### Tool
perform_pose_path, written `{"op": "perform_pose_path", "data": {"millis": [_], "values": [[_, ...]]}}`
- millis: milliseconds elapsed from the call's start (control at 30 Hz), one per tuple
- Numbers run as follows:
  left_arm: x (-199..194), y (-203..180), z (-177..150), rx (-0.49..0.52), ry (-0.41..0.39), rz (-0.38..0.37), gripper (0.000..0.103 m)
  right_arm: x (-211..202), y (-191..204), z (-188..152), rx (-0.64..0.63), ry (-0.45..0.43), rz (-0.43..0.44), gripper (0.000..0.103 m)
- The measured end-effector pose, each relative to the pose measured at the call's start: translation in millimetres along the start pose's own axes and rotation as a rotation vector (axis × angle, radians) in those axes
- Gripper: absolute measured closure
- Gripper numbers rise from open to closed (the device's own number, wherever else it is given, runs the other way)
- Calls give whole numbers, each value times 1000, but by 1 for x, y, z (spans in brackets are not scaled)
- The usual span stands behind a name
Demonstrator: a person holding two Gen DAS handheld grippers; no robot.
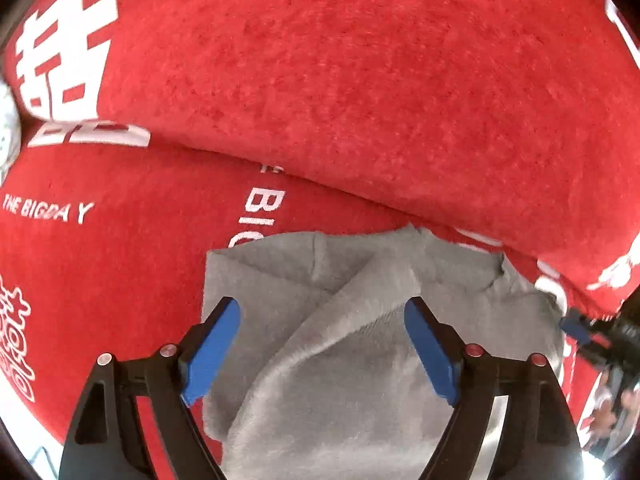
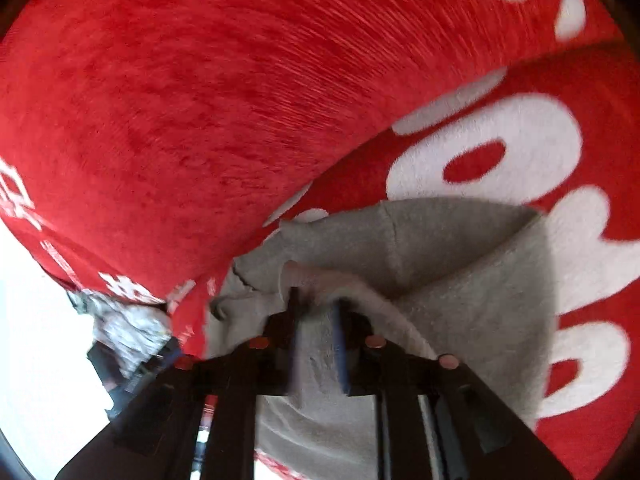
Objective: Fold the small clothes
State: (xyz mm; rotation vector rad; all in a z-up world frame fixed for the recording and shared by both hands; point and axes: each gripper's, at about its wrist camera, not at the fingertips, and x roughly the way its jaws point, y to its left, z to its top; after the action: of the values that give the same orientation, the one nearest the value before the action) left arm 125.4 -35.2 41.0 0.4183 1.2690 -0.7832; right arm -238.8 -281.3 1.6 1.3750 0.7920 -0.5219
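Note:
A small grey fleece garment (image 1: 352,320) lies partly folded on a red plush cover with white lettering (image 1: 120,264). My left gripper (image 1: 322,320) is open, its blue pads (image 1: 212,352) spread above the grey cloth, holding nothing. In the right wrist view, my right gripper (image 2: 318,320) is shut on a fold of the grey garment (image 2: 460,280) and lifts an edge of it. The right gripper also shows at the right edge of the left wrist view (image 1: 576,330).
A thick roll of the same red cover (image 1: 360,80) rises behind the garment; it also shows in the right wrist view (image 2: 200,100). A bright white area (image 2: 32,320) and crumpled patterned material (image 2: 124,320) lie at lower left.

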Motion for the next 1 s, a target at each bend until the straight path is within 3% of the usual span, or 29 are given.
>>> {"op": "perform_pose_path", "data": {"millis": [33, 67, 233, 333, 400, 433, 467, 567, 633, 733, 900, 1000], "values": [[2, -3, 0, 27, 4, 13, 18, -5, 3, 1, -24, -17, -22, 45], [4, -5, 1, 45, 7, 22, 18, -8, 6, 1, -42, -30, -42, 44], [42, -18, 3, 95, 77, 49, 18, 8, 11, 6, -143, 15, -218, 44], [67, -22, 6, 97, 106, 79, 19, 26, 11, 5, -182, 50, -261, 45], [76, -23, 7, 92, 113, 84, 22, 37, 10, 5, -211, 59, -298, 56], [79, -23, 6, 88, 117, 81, 44, 41, 11, 4, -230, 61, -321, 71], [83, -23, 6, 82, 136, 64, 73, 45, 12, 4, -246, 63, -350, 91], [79, -22, 7, 65, 128, 12, 96, 40, 23, 1, -306, 27, -388, 96], [67, -20, 9, 54, 90, -18, 96, 28, 40, -4, -374, -29, -397, 96], [68, -16, 12, 50, 74, -2, 96, 28, 50, 0, -414, -48, -403, 96], [98, -13, 13, 10, 91, 69, 95, 57, 32, 8, -353, -29, -443, 96], [101, -14, 13, -4, 71, 116, 77, 63, 26, 7, -324, -43, -445, 95]]}}
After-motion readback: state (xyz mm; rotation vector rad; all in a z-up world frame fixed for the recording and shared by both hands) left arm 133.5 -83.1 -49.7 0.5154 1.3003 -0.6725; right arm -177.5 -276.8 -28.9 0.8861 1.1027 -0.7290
